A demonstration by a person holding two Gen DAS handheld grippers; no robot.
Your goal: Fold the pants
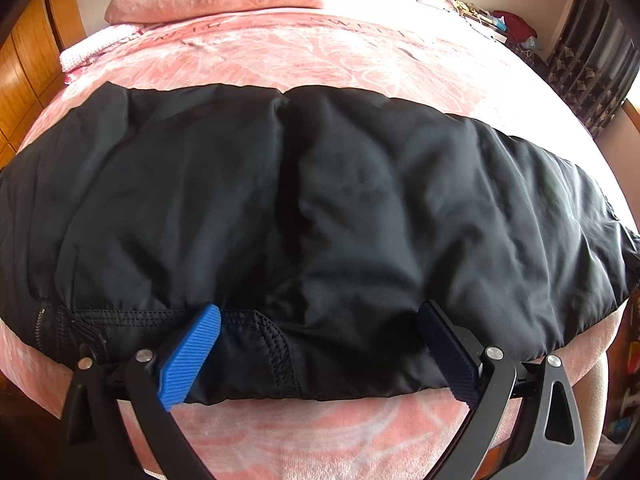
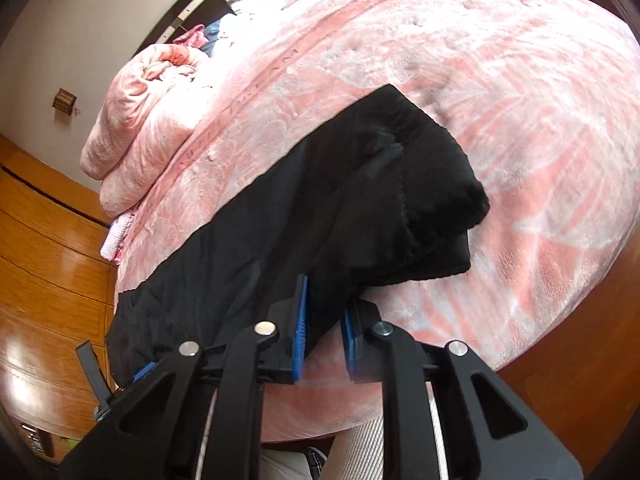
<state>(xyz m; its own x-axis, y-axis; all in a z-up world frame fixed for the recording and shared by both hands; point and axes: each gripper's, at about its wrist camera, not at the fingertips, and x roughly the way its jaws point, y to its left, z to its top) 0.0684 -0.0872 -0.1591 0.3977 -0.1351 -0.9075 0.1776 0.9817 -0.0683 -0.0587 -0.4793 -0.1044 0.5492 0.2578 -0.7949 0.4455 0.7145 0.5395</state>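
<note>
left wrist view: left tongs (image 1: pixel 320 350) spread around smooth black pants (image 1: pixel 312 200); right tongs (image 2: pixel 323 334) pinching their padded edge

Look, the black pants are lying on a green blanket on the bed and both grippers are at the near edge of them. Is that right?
Not quite. The blanket is pink, not green; both wrist views show it. The rest holds: the black pants lie across it, with the left gripper and the right gripper at their near edge.
</note>
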